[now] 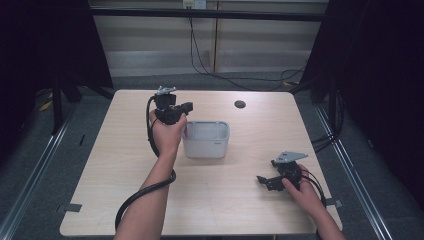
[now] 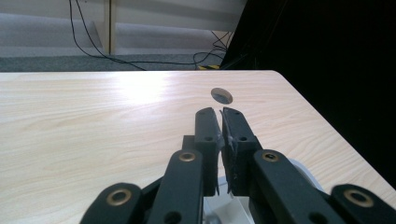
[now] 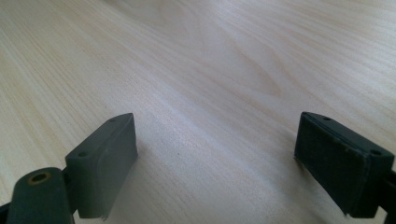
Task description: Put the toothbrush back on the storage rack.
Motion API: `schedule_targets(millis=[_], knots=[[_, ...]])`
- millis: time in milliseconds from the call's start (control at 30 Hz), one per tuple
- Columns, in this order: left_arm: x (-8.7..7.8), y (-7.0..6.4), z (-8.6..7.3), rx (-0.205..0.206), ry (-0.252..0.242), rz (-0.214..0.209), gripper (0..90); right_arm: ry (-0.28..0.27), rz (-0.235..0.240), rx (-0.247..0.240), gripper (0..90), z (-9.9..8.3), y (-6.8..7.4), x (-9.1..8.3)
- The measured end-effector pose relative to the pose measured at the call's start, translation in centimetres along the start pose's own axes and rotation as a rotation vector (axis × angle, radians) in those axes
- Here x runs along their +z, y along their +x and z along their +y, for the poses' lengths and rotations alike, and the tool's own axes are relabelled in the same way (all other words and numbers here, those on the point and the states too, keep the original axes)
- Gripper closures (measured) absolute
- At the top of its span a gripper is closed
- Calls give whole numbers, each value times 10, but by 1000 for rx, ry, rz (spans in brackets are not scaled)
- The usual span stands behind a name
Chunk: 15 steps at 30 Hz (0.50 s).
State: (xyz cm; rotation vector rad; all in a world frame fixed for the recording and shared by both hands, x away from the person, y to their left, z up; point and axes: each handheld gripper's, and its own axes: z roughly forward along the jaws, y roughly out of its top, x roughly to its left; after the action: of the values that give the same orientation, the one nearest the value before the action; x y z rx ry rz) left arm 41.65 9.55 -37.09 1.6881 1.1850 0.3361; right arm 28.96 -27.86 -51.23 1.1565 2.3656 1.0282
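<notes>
Left tongs [image 1: 187, 106] raised beside bin [image 1: 206, 140]

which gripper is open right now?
The right gripper, low over the table: its jaws stand wide apart. The left gripper, beside the grey bin, is shut.

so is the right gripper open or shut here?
Open. In the right gripper view the right gripper has its jaws set wide apart with bare table between them and nothing held.
</notes>
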Motion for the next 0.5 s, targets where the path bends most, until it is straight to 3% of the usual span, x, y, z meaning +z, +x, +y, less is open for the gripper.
schedule_targets(millis=[300, 500], knots=[[-13, 0, -2, 23, 18, -10, 808, 0, 2, 2, 125, 0, 0, 0], [-26, 9, -6, 28, 36, 2, 756, 0, 2, 3, 124, 0, 0, 0]])
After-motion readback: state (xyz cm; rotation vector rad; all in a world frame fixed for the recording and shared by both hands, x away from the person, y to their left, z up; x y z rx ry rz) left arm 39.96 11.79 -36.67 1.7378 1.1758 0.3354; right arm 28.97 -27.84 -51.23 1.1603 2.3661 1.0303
